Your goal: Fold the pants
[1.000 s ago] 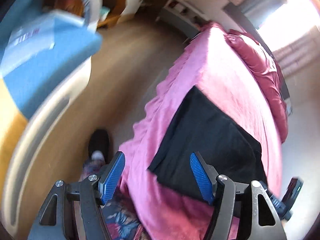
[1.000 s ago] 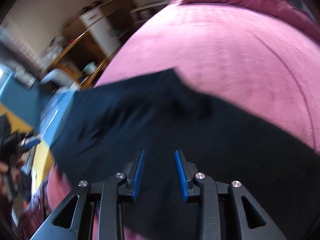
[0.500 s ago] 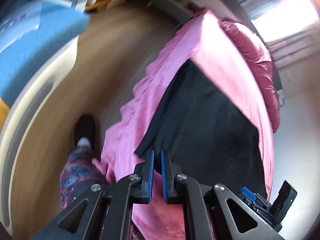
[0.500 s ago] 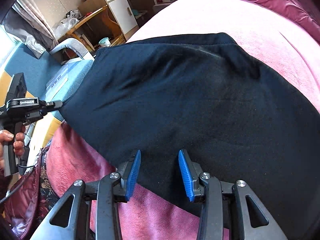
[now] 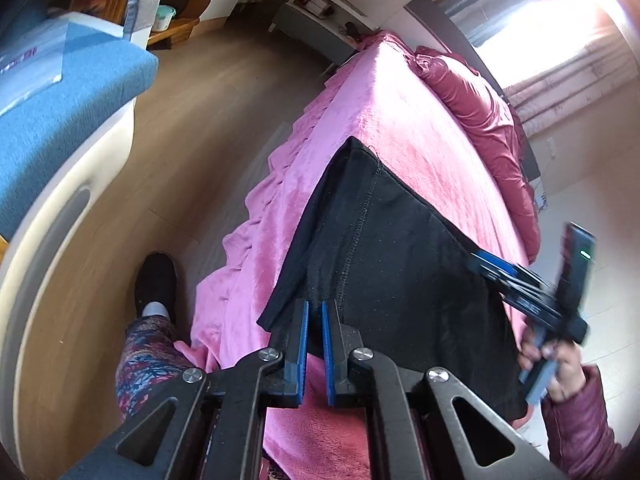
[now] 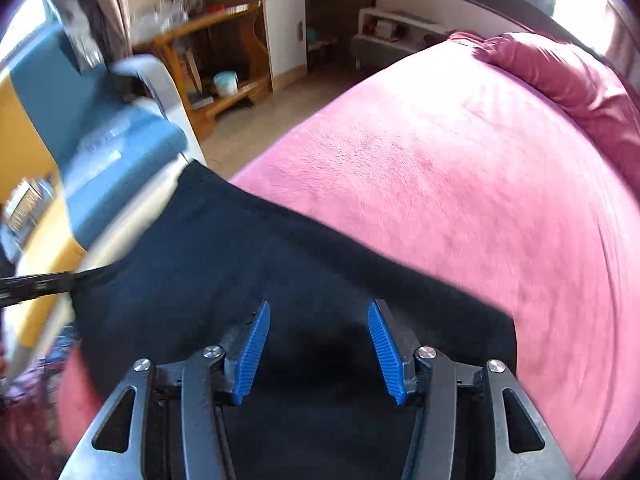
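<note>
Black pants [image 5: 400, 260] lie folded flat on a pink bed cover [image 5: 420, 140], close to its near corner. My left gripper [image 5: 315, 308] is shut on the near edge of the pants, where the fabric runs in between the blue pads. In the right wrist view the same pants [image 6: 240, 260] spread under my right gripper [image 6: 319, 308]. Its jaws are opening just above the cloth, with nothing pinched between them. From the left wrist view the right gripper [image 5: 486, 266] sits at the far right edge of the pants, held by a hand [image 5: 560, 364].
A dark pink duvet [image 5: 480, 112] is bunched along the far side of the bed. A blue-cushioned chair [image 5: 60, 100] stands left of the bed across a strip of wooden floor [image 5: 208, 100]. The person's black shoe [image 5: 156, 280] is beside the bed. A white cabinet [image 6: 284, 20] stands by the wall.
The left jaws went from wide open to shut on the near edge of the pants. The right gripper slid sideways across the pants and its jaws spread wider.
</note>
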Available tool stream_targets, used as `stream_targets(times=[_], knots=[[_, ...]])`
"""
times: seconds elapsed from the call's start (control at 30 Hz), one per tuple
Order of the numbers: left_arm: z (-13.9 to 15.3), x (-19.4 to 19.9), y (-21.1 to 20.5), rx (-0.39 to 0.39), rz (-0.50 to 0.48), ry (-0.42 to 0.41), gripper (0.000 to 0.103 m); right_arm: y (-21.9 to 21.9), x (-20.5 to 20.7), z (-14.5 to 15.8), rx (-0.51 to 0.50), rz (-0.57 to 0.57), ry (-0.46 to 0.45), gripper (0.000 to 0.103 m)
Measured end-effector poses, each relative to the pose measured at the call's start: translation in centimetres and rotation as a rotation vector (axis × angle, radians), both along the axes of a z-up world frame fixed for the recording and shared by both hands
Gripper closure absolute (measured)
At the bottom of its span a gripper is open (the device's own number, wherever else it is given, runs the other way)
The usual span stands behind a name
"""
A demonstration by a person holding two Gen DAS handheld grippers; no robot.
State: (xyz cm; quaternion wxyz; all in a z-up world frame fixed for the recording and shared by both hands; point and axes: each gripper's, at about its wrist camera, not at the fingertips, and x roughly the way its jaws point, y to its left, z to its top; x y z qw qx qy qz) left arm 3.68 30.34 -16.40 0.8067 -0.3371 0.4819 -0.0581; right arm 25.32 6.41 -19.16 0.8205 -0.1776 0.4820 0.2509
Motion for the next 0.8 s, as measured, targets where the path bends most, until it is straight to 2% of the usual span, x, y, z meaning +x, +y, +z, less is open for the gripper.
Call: stream_targets(times=[0.07, 0.13, 0.17, 0.2, 0.27, 0.3, 0.37, 0.4, 0.47, 0.5, 0.53, 0.63, 0.67, 0.73, 0.8], knots=[[0.3, 0.0, 0.0, -0.005, -0.002, -0.017, 0.096, 1.0, 1.0, -1.4, -0.039, 0.046, 0.052, 0.052], [0.7, 0.0, -0.1, -0.007, 0.0, -0.032, 0.096, 1.6, 1.3, -2.2, -0.1, 0.069, 0.035, 0.078], [0.8, 0.1, -0.1, -0.012, 0.004, -0.039, 0.096, 1.7, 1.5, -2.3, -0.106, 0.068, 0.021, 0.091], [1.1, 0.2, 0.0, -0.015, 0.008, -0.051, 0.097, 1.6, 1.8, -2.1, -0.097, 0.055, 0.014, 0.099], [1.9, 0.4, 0.0, -0.003, 0.021, -0.085, 0.097, 0.8, 2.7, -1.1, -0.056, -0.012, -0.025, 0.103], [2.3, 0.6, 0.0, 0.014, 0.02, -0.095, 0.097, 0.2, 3.3, -1.0, -0.063, -0.064, -0.047, 0.103], [1.9, 1.3, -0.6, 0.099, -0.003, -0.056, 0.097, -0.4, 4.5, -2.3, -0.08, -0.11, 0.011, 0.103], [1.0, 1.7, -0.8, 0.118, -0.014, -0.019, 0.097, -0.6, 4.7, -3.4, -0.087, -0.112, 0.037, 0.103], [-1.7, 2.5, -0.9, 0.158, -0.011, 0.099, 0.098, -0.6, 4.2, -3.4, -0.084, -0.091, -0.001, 0.103], [-3.3, 2.7, -0.6, 0.168, 0.002, 0.159, 0.1, -0.7, 4.1, -3.3, -0.083, -0.091, 0.0, 0.103], [-4.1, 2.6, -0.3, 0.15, 0.016, 0.18, 0.101, -0.9, 4.0, -3.1, -0.079, -0.096, 0.001, 0.103], [-4.5, 1.7, 0.6, 0.074, 0.05, 0.152, 0.101, -2.1, 4.0, -2.1, -0.013, -0.122, 0.025, 0.095], [-4.1, 1.4, 0.8, 0.07, 0.052, 0.134, 0.101, -2.2, 4.0, -2.0, 0.015, -0.127, 0.029, 0.082], [-3.2, 1.0, 1.6, 0.034, 0.071, 0.102, 0.099, -2.4, 4.0, -1.7, 0.036, -0.128, 0.02, 0.069], [-2.1, 0.7, 2.3, 0.013, 0.107, 0.072, 0.097, -2.3, 4.1, -1.7, 0.017, -0.124, 0.008, 0.069]])
